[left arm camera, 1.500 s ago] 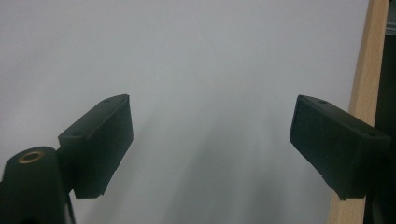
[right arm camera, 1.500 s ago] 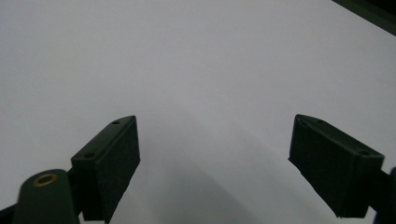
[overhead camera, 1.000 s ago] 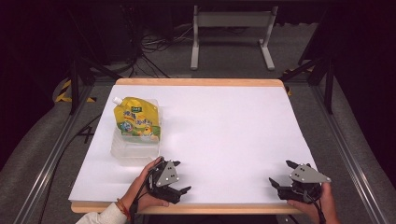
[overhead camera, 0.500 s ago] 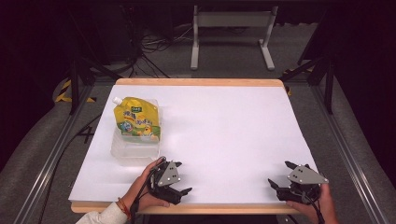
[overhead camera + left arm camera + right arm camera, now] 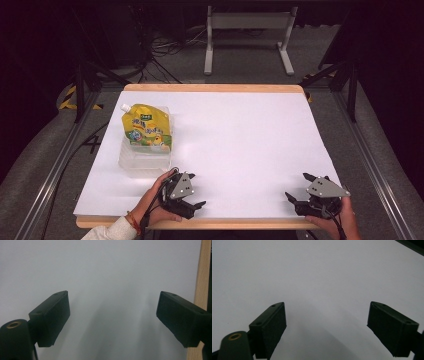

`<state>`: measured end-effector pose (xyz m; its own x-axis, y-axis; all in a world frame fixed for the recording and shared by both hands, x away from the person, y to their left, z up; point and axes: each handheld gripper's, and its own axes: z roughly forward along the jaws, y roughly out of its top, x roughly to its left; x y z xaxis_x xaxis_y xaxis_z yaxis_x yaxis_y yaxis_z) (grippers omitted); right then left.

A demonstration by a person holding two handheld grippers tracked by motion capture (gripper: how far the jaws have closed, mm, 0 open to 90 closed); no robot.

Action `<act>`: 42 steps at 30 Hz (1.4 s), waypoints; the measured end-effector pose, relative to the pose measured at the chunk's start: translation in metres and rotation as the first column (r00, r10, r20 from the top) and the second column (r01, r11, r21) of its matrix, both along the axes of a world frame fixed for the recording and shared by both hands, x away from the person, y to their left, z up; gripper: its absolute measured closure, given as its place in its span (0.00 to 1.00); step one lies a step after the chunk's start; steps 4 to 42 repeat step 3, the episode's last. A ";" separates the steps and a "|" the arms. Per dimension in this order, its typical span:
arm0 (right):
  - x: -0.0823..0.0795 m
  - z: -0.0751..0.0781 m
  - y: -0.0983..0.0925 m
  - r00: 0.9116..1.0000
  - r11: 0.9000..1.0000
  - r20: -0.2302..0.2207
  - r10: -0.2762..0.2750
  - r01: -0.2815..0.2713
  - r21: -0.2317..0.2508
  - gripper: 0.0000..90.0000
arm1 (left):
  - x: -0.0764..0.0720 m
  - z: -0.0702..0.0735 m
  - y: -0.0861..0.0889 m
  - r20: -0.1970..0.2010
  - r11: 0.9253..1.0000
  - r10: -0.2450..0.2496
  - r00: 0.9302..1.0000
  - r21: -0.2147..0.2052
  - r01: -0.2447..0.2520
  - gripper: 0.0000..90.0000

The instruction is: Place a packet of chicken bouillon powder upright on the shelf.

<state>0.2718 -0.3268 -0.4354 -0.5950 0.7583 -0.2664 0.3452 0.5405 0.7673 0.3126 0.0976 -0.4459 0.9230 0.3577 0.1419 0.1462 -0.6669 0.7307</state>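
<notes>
- High view: yellow pouch on a clear container, at the white table's left side.
- Left gripper sits just right of the container; right gripper well apart.
- Gripper views: 2 jaw pairs spread wide, empty, over bare white surface.

Bright tabletop, dark surround, soft shadows
</notes>
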 end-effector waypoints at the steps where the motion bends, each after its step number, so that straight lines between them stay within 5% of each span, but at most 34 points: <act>1: 0.000 0.000 0.000 1.000 1.000 0.002 0.000 0.000 0.000 0.18 | 0.000 0.000 0.000 0.001 1.000 0.001 1.000 0.002 -0.001 0.14; 42: 0.001 0.000 0.001 1.000 1.000 0.002 -0.002 0.002 0.005 0.17 | -0.001 0.000 0.000 -0.005 1.000 0.002 1.000 -0.001 -0.002 0.14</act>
